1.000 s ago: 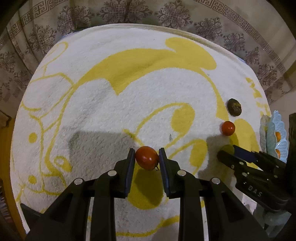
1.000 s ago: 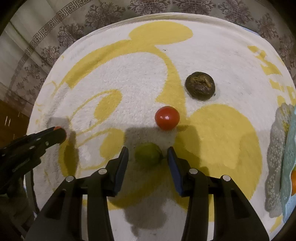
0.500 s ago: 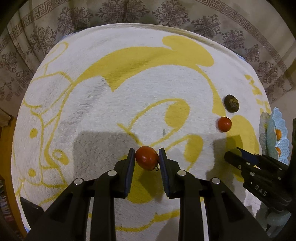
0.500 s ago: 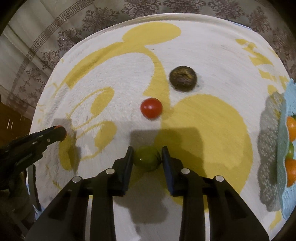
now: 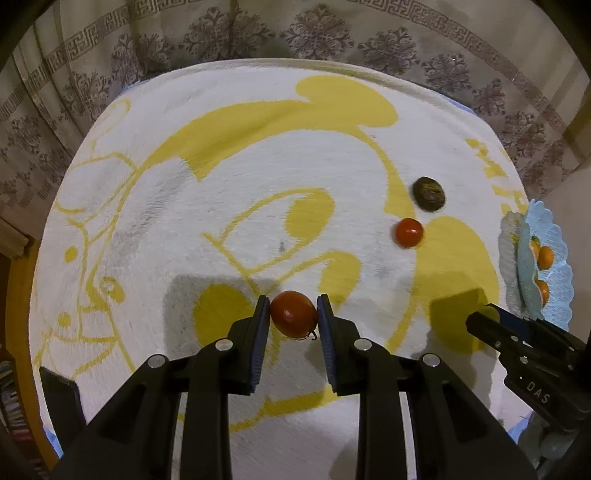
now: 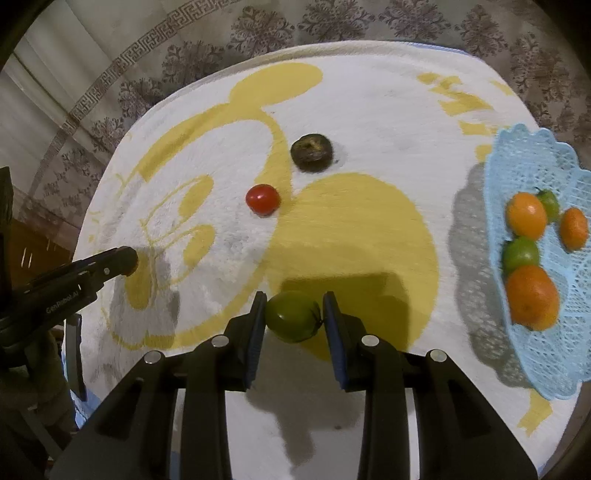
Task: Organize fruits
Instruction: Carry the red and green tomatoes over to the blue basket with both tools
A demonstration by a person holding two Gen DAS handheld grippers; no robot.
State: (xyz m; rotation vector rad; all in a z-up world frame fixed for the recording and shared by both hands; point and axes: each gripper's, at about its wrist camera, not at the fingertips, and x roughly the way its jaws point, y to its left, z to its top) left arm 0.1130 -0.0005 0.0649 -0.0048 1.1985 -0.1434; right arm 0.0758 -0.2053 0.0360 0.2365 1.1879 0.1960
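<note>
My left gripper (image 5: pixel 292 314) is shut on a red tomato (image 5: pixel 291 312), held a little above the white and yellow towel (image 5: pixel 258 155). My right gripper (image 6: pixel 294 316) is shut on a green fruit (image 6: pixel 291 319), also lifted off the towel. A second red tomato (image 6: pixel 262 199) and a dark wrinkled fruit (image 6: pixel 312 151) lie on the towel beyond it. At the right stands a light blue lace basket (image 6: pixel 524 155) with several orange and green fruits inside. The right gripper also shows at the lower right of the left wrist view (image 5: pixel 480 323).
The towel covers a round table (image 5: pixel 14 295) with a wooden rim at the left. A patterned curtain (image 5: pixel 295 33) hangs behind the table. A dark flat object (image 6: pixel 74 350) lies at the table's left edge.
The right gripper closed on the green fruit and lifted it, moving right toward the basket, which is now more in view. The left gripper moved right with its tomato.
</note>
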